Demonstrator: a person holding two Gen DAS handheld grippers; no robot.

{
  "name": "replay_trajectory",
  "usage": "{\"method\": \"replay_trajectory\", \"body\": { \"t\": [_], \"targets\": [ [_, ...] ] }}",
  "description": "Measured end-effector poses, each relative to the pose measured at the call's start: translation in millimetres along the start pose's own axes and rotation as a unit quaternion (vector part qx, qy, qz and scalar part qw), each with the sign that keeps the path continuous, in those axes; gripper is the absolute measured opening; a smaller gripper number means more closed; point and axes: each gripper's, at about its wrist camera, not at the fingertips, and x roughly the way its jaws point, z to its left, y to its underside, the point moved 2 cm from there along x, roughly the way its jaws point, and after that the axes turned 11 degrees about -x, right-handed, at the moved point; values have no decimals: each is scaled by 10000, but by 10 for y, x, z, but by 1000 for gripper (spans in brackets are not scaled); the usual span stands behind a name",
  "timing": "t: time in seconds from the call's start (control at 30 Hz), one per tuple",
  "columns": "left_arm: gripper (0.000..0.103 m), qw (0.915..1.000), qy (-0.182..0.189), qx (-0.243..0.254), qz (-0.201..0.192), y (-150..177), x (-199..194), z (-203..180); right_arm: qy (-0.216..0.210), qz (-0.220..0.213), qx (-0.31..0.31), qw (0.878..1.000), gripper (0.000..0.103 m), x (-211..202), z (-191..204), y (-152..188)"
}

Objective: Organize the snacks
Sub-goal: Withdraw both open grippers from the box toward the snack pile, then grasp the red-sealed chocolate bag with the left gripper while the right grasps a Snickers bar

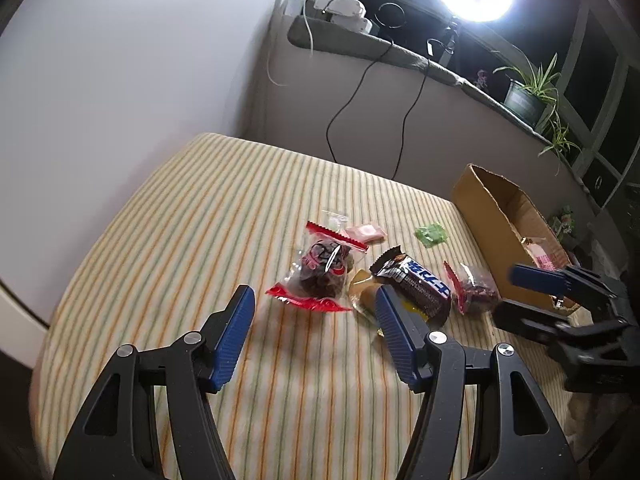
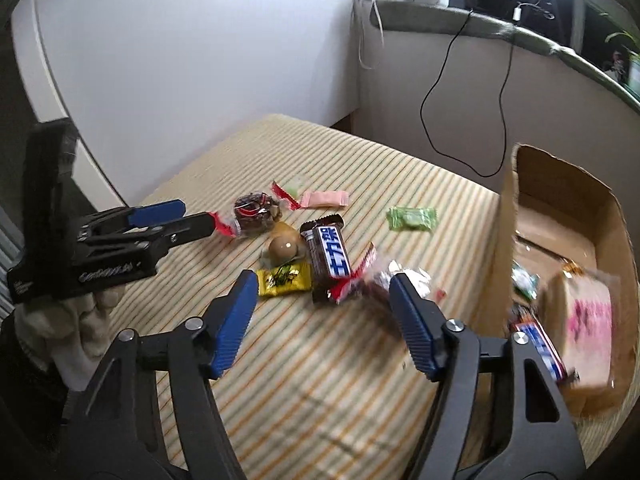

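On the striped tablecloth (image 1: pixel 168 248), as seen from the left wrist: left gripper (image 1: pixel 316 306) spread wide and empty, low over the cloth, aimed at the red-sealed bag of dark snacks (image 1: pixel 325 274) just ahead between the fingers. Beside that bag, touching or overlapping: a brown round sweet in clear wrap (image 1: pixel 362 294), a dark chocolate bar (image 1: pixel 416 286), a second small red-edged bag (image 1: pixel 474 290); farther back, a pink wafer pack (image 1: pixel 366 233) and a green candy (image 1: pixel 431 234), each lying apart. Cardboard box (image 1: pixel 480 216) at the right edge of the cloth, open on top, right gripper (image 1: pixel 506 294) in front of it. From the right wrist: right gripper (image 2: pixel 324 300) likewise apart, holding nothing, with the small red-edged bag (image 2: pixel 360 280) (blurred here) nearest between its fingers, chocolate bar (image 2: pixel 330 254) and a yellow packet (image 2: pixel 285 278) just beyond. Left gripper (image 2: pixel 196 214) visible at the left, tips near the red-sealed bag (image 2: pixel 254 210). Box (image 2: pixel 508 216) already holding several snacks, including a pale pink-printed pack (image 2: pixel 588 320). Step in hand, by judgement: picking the next snack for transfer to the box. For a clean pick: centre one packet only between the pads, close on the crimped seal or the filled middle rather than loose film, keep neighbours out of the bite, lift straight before swinging over the box wall.
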Motion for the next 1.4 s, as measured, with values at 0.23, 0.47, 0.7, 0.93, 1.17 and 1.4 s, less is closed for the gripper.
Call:
{"method": "replay_trajectory", "body": {
  "t": [0.23,0.47,0.7,0.93,1.17,1.4],
  "targets": [
    [60,9996,-59,263,61,-85,165,-52,-80,401,-74,9991,49,468,-22,-111],
    [60,9983,-130,461,324,-145,426,-80,-53,646,-263,9976,49,706,-10,-173],
    [44,9983,-114,342,464,-98,510,-22,-84,831,-288,9961,31,893,-5,-165],
    [38,9985,-133,363,380,-108,441,-29,-167,633,-106,9978,30,802,-74,-132],
    [38,9994,-70,280,205,-147,305,-67,-217,322,57,9992,30,536,-169,-128],
    [38,9995,114,306,27,-184,96,-210,-243,21,221,9995,30,229,-252,-60]
  ]
}}
